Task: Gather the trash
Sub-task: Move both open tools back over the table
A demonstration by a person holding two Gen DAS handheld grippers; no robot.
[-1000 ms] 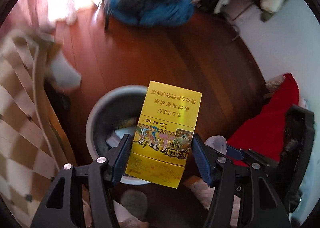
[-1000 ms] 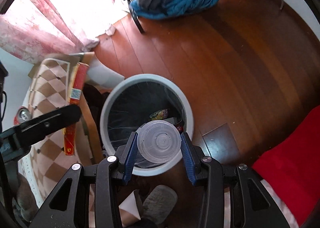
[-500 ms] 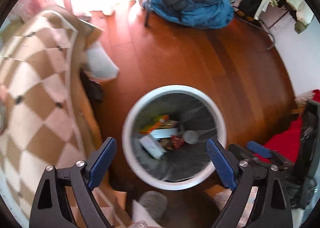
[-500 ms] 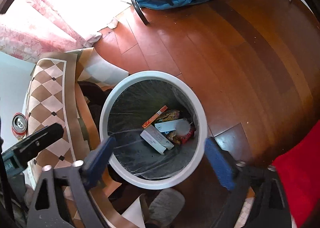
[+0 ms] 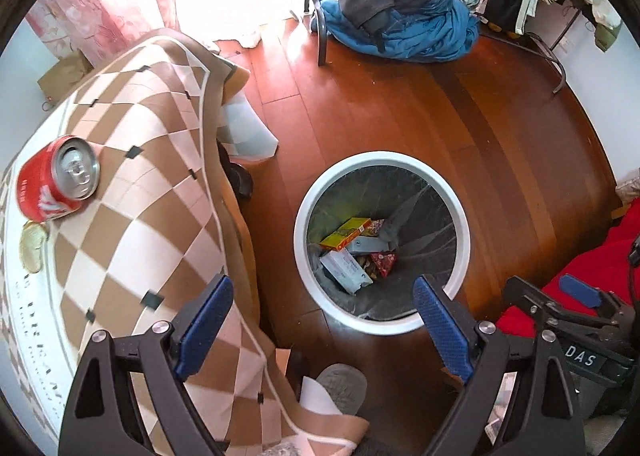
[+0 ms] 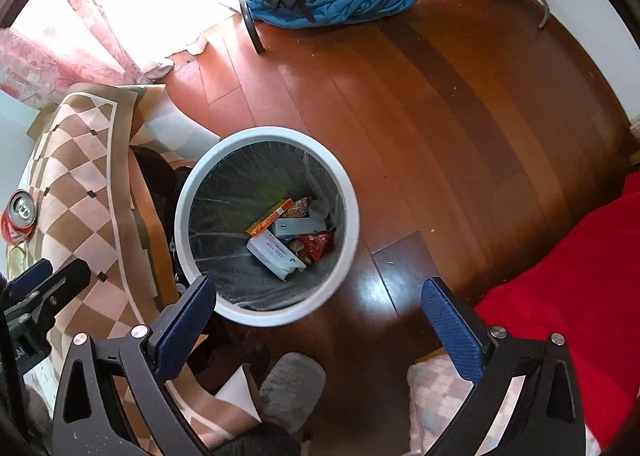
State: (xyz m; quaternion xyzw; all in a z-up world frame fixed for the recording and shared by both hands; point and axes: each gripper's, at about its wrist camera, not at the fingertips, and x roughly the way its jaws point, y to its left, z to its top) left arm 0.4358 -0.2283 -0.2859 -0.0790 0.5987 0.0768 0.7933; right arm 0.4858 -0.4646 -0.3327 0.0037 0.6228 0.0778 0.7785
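Above a white bin (image 6: 344,192) holding boxes and wrappers (image 6: 288,234), both grippers, left (image 5: 324,330) and right (image 6: 316,324), gape wide and empty; a red can (image 5: 56,178) remains on the table (image 5: 132,224).

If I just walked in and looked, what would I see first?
Probably the round white trash bin in the middle of the wooden floor, with boxes and wrappers lying at its bottom. Next, the red soda can on the checkered tablecloth to the bin's left. Both pairs of tongs, left and right, hang open and empty.
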